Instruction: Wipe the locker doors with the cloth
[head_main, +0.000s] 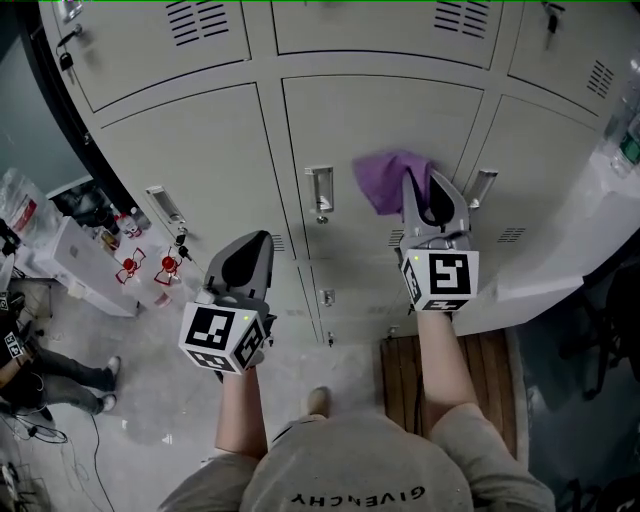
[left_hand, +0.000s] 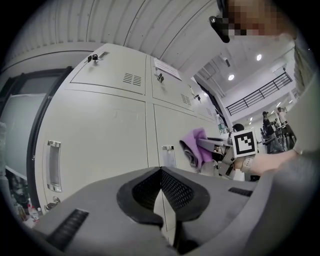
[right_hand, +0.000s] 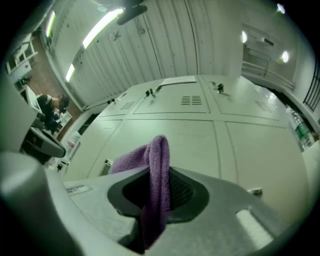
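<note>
Purple cloth (head_main: 383, 183) is pinched tight in my right gripper (head_main: 414, 190), bunched right up at the grey metal locker door (head_main: 380, 115), just beside its recessed handle (head_main: 320, 190). My left gripper (head_main: 258, 245) has its jaws together on nothing, sitting lower down in front of the neighbouring door (head_main: 200, 160).

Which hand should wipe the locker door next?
Right. The right hand-held gripper is shut on the purple cloth, close to the locker door. The left hand-held gripper is shut, empty and lower down.
</note>
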